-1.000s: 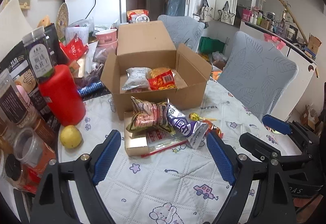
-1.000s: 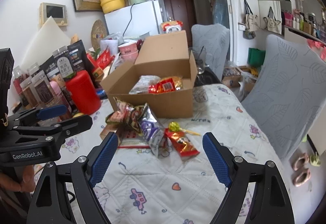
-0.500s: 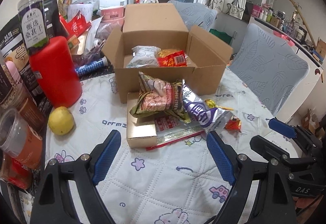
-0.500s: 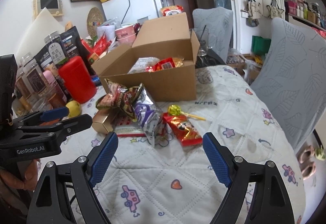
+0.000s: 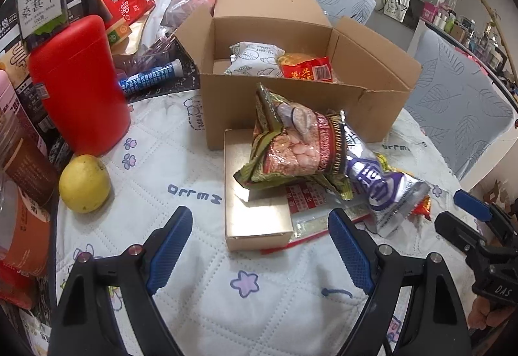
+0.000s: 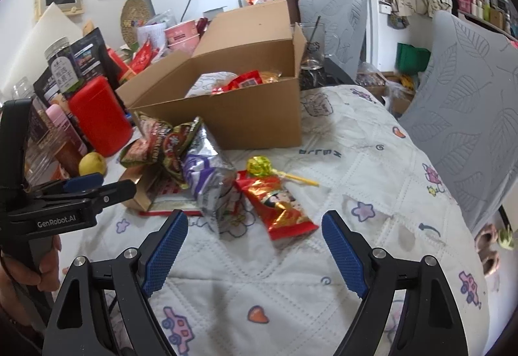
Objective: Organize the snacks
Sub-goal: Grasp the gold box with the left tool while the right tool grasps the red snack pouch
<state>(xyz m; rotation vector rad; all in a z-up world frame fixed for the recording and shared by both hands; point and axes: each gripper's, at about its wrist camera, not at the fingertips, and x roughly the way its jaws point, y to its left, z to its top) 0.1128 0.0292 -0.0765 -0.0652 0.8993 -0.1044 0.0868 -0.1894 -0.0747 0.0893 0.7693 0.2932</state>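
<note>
Sitting in the cardboard box (image 5: 291,116): two packets only; snack pile (image 5: 310,158) waiting on the near bench (image 5: 200,291). Left gripper (image 5: 259,246) and right gripper (image 6: 254,249) gaping wide, empty.

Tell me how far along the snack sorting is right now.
Early. Done: a white packet and a red-and-yellow packet lie in the cardboard box. In hand: nothing; the left hand-held gripper and right hand-held gripper are open. Left: the peanut bag, purple-silver bag, gold box, red wrapper and lollipop lie on the tablecloth.
</note>
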